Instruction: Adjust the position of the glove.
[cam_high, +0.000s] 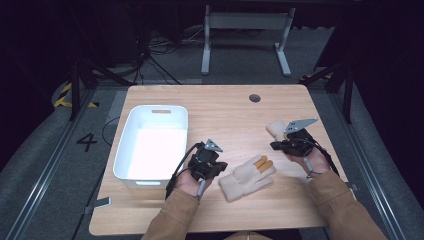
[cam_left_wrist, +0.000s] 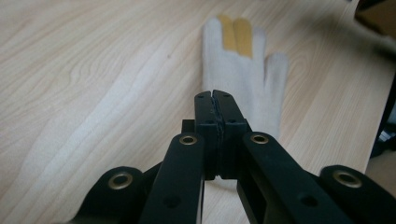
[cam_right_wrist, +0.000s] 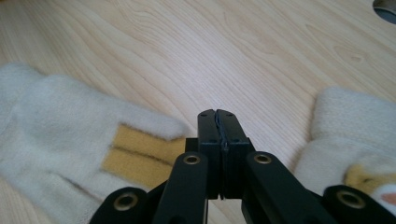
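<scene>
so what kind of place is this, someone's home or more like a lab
Most likely a lab or recording workspace, not a home: the light wooden table stands on grey carpet among black curtains, with yellow-black hazard tape and a painted number 4 on the floor.

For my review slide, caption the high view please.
Both shut hand-held grippers, left and right, rest near two cream gloves beside a white bin.
</scene>
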